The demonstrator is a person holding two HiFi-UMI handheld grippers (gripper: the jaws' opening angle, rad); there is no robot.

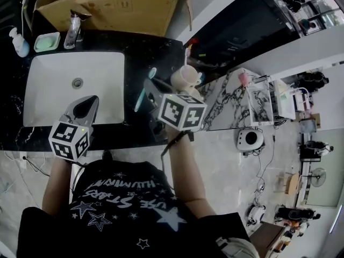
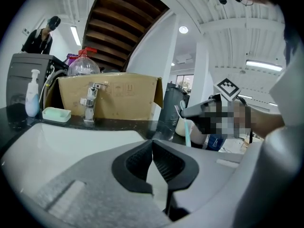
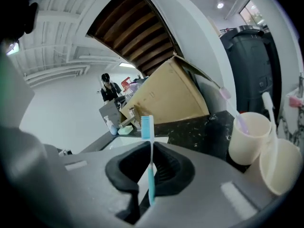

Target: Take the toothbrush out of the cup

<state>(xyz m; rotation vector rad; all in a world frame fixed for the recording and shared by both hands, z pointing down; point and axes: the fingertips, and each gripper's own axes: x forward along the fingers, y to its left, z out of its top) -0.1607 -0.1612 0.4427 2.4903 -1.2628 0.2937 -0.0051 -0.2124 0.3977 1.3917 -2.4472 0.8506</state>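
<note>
Teal plastic toothbrush (image 3: pixel 151 167) stands upright, pinched at its thin neck by the right gripper (image 3: pixel 151 151). Bristles are above the pads and the handle hangs below. It is clear of the cups, so the lift-out looks done.

- Cream cup (image 3: pixel 248 137) sits ahead and to that gripper's right on the black surface (image 3: pixel 199 132), with a lilac brush (image 3: pixel 237 118) leaning in it.
- A second cup (image 3: pixel 280 167) is closer in, further right.
- Left gripper (image 2: pixel 153 153) is pressed together on nothing, with the white sink (image 2: pixel 57 141) below and ahead of it and the tap (image 2: pixel 89 103) beyond.

Risks as I judge them:
- The hold is narrow and on a slim stem, so a quick swing could pivot the brush between the pads or let it slide out.
- The hanging handle could clip the sink rim or the surface.
- A drift right could knock a cup over.
</note>
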